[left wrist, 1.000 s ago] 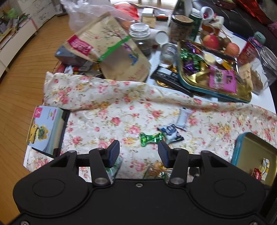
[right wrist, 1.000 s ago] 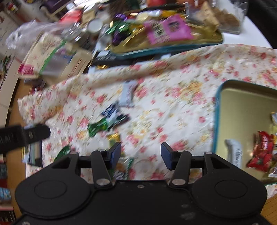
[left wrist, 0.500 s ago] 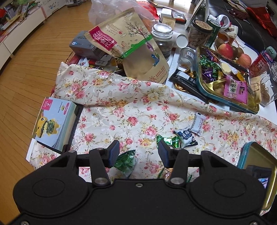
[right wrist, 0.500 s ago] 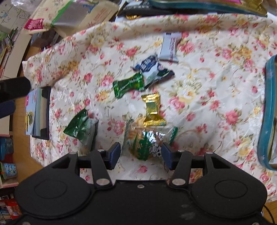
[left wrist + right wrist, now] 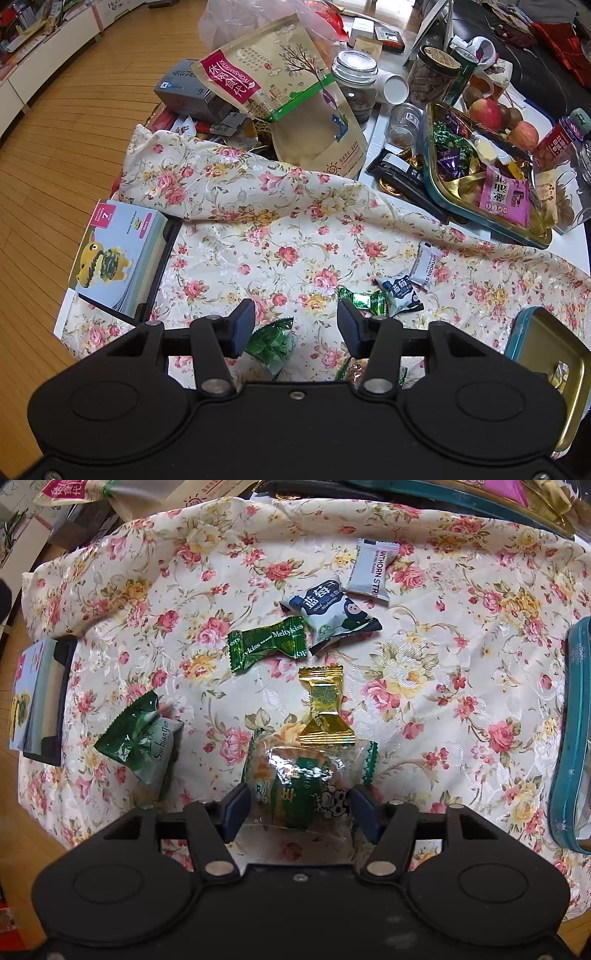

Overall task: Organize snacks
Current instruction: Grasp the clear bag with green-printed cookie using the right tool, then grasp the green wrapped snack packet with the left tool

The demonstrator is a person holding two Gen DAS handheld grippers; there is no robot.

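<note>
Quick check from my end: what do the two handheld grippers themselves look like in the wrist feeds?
Both match: the left gripper and right gripper have matte black bodies with two round raised discs, angled black fingers with silver screws, and dark blue pads. No cables, sleeves or markings show.

1. The floral tablecloth (image 5: 424,657) was woven cloth with a faint satin sheen.
2. The gold candy wrapper (image 5: 325,709) was shiny crinkled foil.
3. The cookie packet (image 5: 295,786) was glossy clear plastic.
4. The tin (image 5: 546,354), lower right, was smooth brassy metal.
5. The floor (image 5: 74,122) was matt wood.

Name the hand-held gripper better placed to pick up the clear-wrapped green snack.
Right hand-held gripper: its jaws, just opening, straddle the clear-wrapped green snack. The left hand-held gripper is over the green pouch.
</note>
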